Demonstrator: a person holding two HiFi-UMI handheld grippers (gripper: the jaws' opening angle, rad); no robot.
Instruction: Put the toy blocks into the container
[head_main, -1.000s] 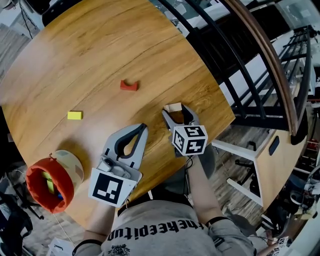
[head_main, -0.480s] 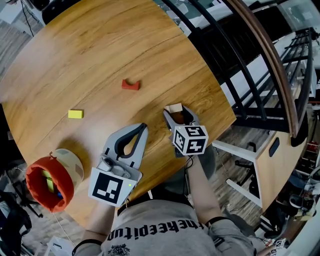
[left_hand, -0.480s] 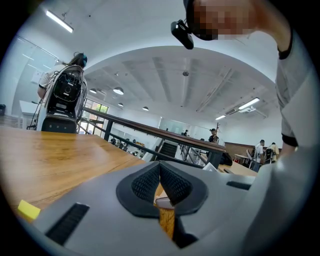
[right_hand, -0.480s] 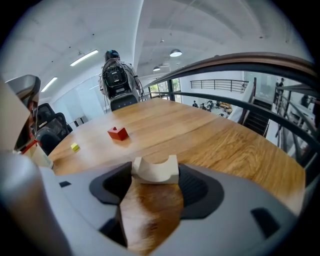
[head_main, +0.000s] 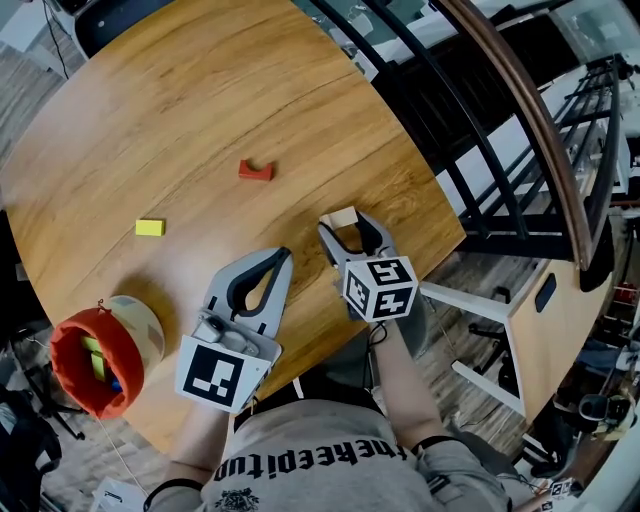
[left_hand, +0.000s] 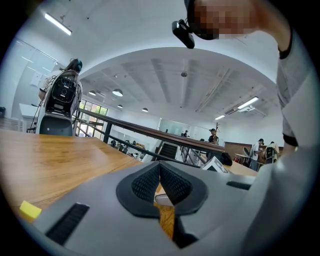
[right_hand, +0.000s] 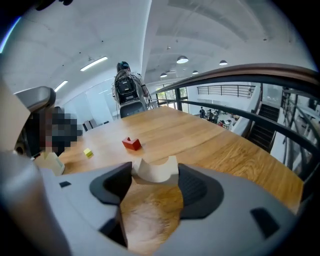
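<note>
The round wooden bench (head_main: 200, 100) carries all the loose pieces, and the red-lined fabric container (head_main: 125, 335) stands at its near-left edge, well apart from them, so each piece has to be carried across to it; a few coloured pieces already lie inside. The left hand-held gripper (head_main: 283, 254) lies flat near the person with its jaws pressed together on nothing (left_hand: 159, 165), apparently parked out of the way while the other works. The right hand-held gripper (head_main: 346, 226) points outward along the bench, and its jaws stand against both sides of the pale wooden arch-shaped block (right_hand: 155, 169), pinching it across its width, the likeliest reason being that the flat ends give the pads a firm seat. That block appears to rest on the bench (head_main: 343, 215). Farther out lie the red notched block (head_main: 255, 170) and the small yellow block (head_main: 150, 227), both untouched.
</note>
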